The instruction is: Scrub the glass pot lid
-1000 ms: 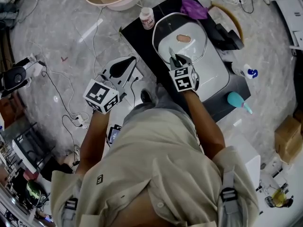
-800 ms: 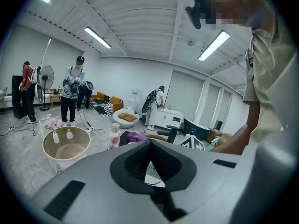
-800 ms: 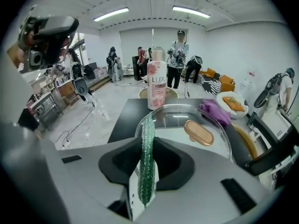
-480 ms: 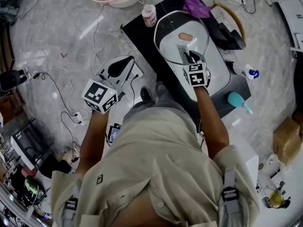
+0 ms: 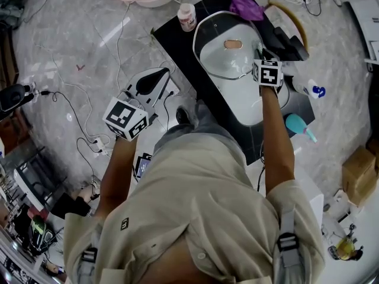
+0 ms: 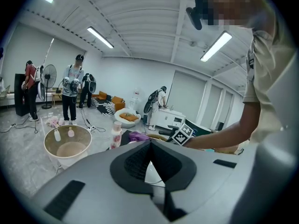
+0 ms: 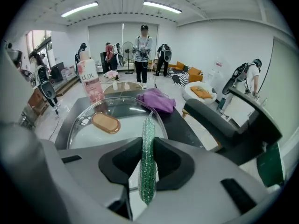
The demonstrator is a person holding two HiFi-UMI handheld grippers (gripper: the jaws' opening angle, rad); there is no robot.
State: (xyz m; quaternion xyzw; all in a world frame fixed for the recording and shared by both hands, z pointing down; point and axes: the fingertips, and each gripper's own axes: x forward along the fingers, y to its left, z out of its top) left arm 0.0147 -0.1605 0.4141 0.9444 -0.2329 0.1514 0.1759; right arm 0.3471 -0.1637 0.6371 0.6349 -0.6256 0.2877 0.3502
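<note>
Fingers of the right gripper [image 7: 148,164] are pinching a thin green scrubber [image 7: 148,143], its tip pointing over the right rim of the glass pot lid [image 7: 117,120], which is lying on a white basin [image 5: 260,108] on the black counter [image 5: 183,49]. Fingers of the left gripper [image 6: 152,164] are pressing together, empty, well off to the left.

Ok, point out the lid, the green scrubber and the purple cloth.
lid [image 7: 124,125]: right gripper view, on the clear glass.
scrubber [image 7: 148,148]: right gripper view, mid-length, between the jaws.
cloth [image 7: 159,100]: right gripper view, its middle.
</note>
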